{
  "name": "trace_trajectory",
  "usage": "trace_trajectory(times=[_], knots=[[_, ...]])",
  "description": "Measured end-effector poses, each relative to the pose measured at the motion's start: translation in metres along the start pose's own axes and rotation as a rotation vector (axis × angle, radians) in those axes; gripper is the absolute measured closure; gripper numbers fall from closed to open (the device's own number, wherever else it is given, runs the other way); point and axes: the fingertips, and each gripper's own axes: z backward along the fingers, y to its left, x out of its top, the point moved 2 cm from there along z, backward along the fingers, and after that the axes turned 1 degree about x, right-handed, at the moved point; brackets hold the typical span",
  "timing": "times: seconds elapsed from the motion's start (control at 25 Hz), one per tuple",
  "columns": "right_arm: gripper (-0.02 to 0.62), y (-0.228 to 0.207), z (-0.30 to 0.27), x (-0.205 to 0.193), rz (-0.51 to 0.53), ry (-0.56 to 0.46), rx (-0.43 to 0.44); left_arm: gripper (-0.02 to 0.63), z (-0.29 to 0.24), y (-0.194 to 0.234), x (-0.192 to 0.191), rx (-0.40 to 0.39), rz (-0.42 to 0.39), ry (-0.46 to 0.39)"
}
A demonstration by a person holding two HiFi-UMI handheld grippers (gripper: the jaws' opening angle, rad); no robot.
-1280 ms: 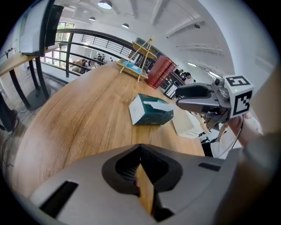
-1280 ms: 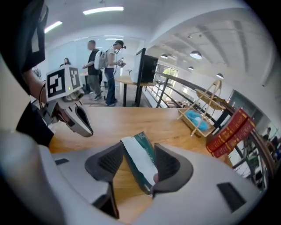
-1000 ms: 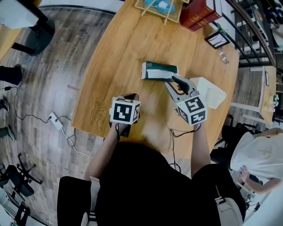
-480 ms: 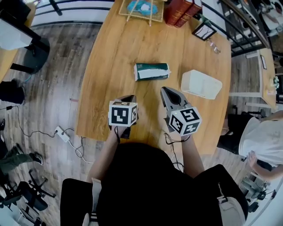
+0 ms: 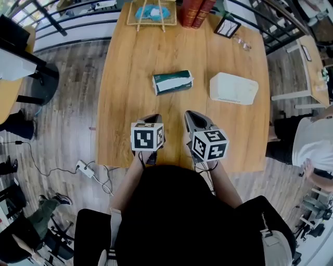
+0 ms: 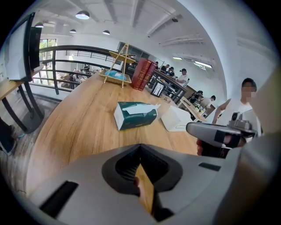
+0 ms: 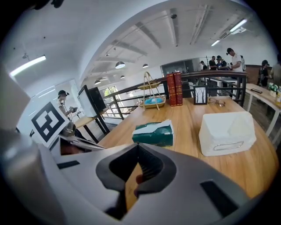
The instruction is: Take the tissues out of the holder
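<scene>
Right gripper [image 7: 137,146]: jaws pressed together tip to tip, nothing between them, held over near side of the wooden table [image 5: 125,104], aimed toward its far side. Left gripper [image 6: 140,146]: jaws closed the same way, empty, just beside the right one, marker cubes side by side. Both well short of the task's things. Green tissue pack [image 5: 173,82]: lying on the table mid-way across, white sheet poking from its opening, outside the holder. White tissue holder [image 5: 233,88]: on the table to the right of the pack in head view, near but not touching. At far table edge: wire basket [image 5: 152,12] with something blue inside, red books [image 5: 195,9] upright, small picture frame [image 5: 227,27]. Person in white shirt [image 5: 312,145] off right of table.
</scene>
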Motion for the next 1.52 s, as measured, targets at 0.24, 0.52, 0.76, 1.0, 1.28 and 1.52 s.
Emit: trace_trajectory(times=[0.24,0.52,0.76,1.0,1.28,1.52], knots=[[0.584,-0.016,0.012,-0.011,-0.072,0.033,-0.091,0.595,0.004,-0.011,-0.009,0.002,-0.033,0.005],[0.584,-0.023,0.022,-0.017,-0.107,0.048,-0.127,0.595,0.01,-0.013,-0.014,0.004,-0.04,0.0],[0.584,-0.023,0.026,-0.018,-0.103,0.052,-0.134,0.595,0.013,-0.017,-0.014,0.0,-0.045,-0.009],[0.584,-0.02,0.025,-0.022,-0.085,0.072,-0.124,0.595,0.012,-0.02,-0.016,-0.001,-0.049,-0.003],[0.584,-0.022,0.026,-0.023,-0.099,0.078,-0.113,0.595,0.011,-0.022,-0.016,-0.004,-0.051,0.002],[0.584,-0.023,0.027,-0.023,-0.104,0.076,-0.113,0.595,0.01,-0.022,-0.018,-0.009,-0.052,0.007]])
